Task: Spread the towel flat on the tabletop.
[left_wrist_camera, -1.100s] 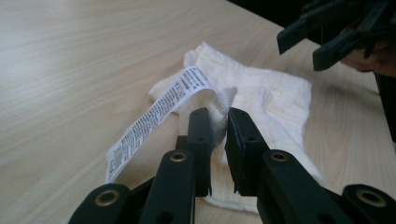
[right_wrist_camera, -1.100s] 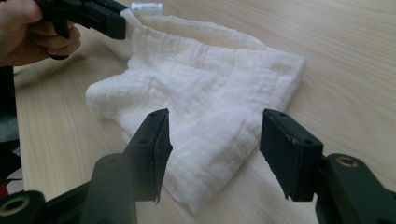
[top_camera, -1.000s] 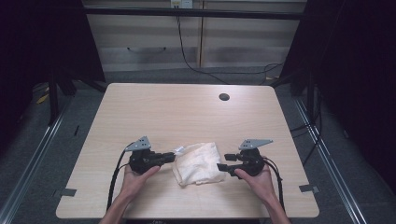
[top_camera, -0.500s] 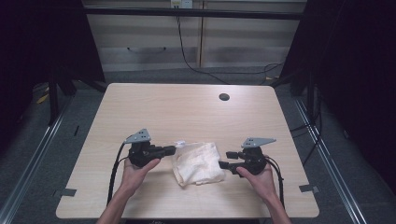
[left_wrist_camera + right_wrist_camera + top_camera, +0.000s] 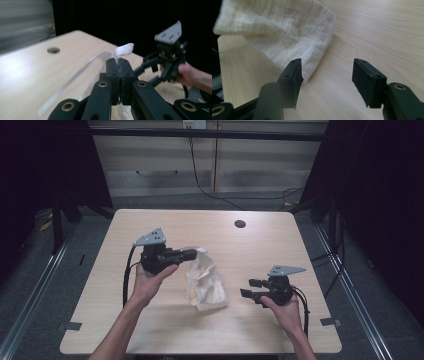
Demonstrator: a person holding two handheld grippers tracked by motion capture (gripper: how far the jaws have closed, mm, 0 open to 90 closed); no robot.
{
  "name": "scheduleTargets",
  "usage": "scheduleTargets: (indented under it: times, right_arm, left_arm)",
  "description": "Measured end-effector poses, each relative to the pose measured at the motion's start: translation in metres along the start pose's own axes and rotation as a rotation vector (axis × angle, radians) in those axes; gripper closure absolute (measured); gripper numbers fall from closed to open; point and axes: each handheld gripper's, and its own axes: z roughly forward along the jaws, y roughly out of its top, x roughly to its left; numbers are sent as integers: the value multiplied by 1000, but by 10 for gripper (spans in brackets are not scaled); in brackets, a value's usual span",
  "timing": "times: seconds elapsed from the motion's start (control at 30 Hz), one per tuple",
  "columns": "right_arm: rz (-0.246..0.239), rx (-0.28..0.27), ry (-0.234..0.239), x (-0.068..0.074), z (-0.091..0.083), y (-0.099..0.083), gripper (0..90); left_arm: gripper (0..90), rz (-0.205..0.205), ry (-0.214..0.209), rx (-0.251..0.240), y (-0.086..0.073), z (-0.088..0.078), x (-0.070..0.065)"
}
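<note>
Item: white cloth point(image 5: 206, 282), thin crinkled weave, one piece. Location: near the middle of the bench point(image 5: 125, 330), between the two hands. One corner was raised off the surface; the rest hung down in a loose drape with its lower folds resting crumpled on the wood.

Progress, as judged: the work in hand appeared to be lifting and opening out the cloth. The first corner had been taken and raised. A second corner had not yet been gripped, and the cloth was neither spread flat nor folded, so most of the handling remained.

Left tool point(image 5: 196, 253): jaws pressed together on the cloth corner, a white tip point(image 5: 123, 50) of fabric standing up just past the pads. Pose: held up above the bench, jaws pointing level toward the person's right, forearm angled up from the bottom edge of the high view.

Right tool point(image 5: 251, 288): jaws fairly wide apart, nothing between them. Pose: low over the bench, pointing toward the cloth and near its lower edge point(image 5: 312, 72) but apart from it; the hand point(image 5: 290, 312) gripped the body from behind.
</note>
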Motion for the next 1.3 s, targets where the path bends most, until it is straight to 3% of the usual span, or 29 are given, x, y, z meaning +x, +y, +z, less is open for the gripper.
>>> scheduleTargets:
  times: [0.3,0.4,0.5,0.57,0.7,0.83,1.0,1.17,1.3]
  right_arm:
    - [5,-13,-9,-2,-4,0,408]
    - [6,-16,-9,-2,-5,0,408]
    - [6,-19,-12,-2,-6,0,408]
    - [6,-24,-14,-2,-7,0,407]
    - [13,-26,-18,-2,-8,0,406]
    - [3,-18,-15,-1,-6,0,407]
    - [2,-6,-5,1,-2,0,420]
    - [-11,8,61,13,4,-5,486]
    - [-47,51,103,28,9,-13,545]
  left_arm:
    - [886,83,-5,-93,70,-11,-12]
    - [886,127,-36,-118,85,-20,-24]
    - [886,151,-66,-139,86,-28,-33]
    - [886,157,-64,-133,79,-32,-37]
    - [885,125,-52,-88,49,-35,-32]
    - [885,48,-30,-64,12,-36,-19]
    - [885,-57,37,-29,-32,-38,1]
    - [885,-147,101,21,-59,-31,23]
    - [885,-199,115,27,-73,-23,33]
